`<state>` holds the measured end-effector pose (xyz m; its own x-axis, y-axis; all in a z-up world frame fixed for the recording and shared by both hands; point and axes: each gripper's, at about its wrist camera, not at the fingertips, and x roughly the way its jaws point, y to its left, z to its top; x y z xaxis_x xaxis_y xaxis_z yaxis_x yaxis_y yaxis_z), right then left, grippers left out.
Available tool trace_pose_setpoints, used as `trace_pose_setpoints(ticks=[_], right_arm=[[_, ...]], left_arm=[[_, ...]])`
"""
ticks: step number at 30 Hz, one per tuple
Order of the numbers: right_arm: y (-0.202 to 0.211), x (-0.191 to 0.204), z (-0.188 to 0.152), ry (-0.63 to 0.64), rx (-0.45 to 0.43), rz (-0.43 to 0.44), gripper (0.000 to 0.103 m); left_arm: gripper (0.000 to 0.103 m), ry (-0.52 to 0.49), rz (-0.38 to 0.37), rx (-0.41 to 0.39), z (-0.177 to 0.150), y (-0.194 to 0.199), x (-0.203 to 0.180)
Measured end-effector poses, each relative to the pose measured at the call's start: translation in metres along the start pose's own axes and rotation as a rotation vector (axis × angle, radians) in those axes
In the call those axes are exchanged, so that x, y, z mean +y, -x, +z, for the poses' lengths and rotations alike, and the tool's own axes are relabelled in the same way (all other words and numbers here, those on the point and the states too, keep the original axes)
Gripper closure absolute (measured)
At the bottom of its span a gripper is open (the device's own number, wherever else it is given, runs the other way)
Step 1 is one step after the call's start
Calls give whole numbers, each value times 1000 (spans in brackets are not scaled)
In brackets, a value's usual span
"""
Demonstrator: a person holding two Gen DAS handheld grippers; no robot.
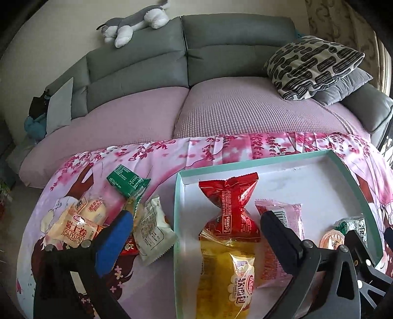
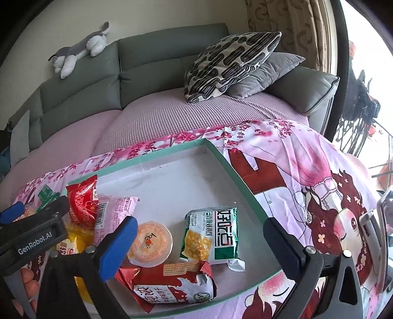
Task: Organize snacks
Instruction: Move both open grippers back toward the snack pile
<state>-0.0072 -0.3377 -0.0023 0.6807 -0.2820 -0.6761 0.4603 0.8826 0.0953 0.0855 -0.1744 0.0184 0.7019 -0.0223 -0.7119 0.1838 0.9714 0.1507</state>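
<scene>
A shallow white tray with a teal rim point(image 1: 307, 157) point(image 2: 221, 152) lies on a pink floral cloth. In it lie a red-and-yellow bread bag point(image 1: 228, 220) point(image 2: 81, 203), a pink wafer packet point(image 1: 282, 220) point(image 2: 115, 211), an orange jelly cup point(image 2: 151, 243), a green-and-white cracker packet point(image 2: 213, 235) and a red-and-white snack bag point(image 2: 172, 284). My left gripper point(image 1: 196, 228) is open, its fingers on either side of the bread bag above the tray's left part. My right gripper point(image 2: 199, 235) is open and empty over the tray's front. Loose snacks point(image 1: 98, 216) lie left of the tray.
A green packet point(image 1: 127, 181) and a white packet point(image 1: 152, 230) lie in the loose pile on the cloth. Behind the table stands a grey sofa with a pink cover point(image 1: 245, 110), patterned cushions point(image 2: 228, 63) and a plush dog point(image 1: 137, 22).
</scene>
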Motion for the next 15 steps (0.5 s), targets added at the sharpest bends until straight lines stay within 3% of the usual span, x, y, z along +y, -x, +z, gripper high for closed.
trace_pose_setpoints(ticks=[10, 15], right_arm=[[9, 7, 2, 9, -13, 3, 0], [15, 15, 2, -12, -33, 55, 0]], left_arm=[[0, 16, 25, -29, 4, 11, 10], [0, 34, 72, -46, 4, 16, 22]])
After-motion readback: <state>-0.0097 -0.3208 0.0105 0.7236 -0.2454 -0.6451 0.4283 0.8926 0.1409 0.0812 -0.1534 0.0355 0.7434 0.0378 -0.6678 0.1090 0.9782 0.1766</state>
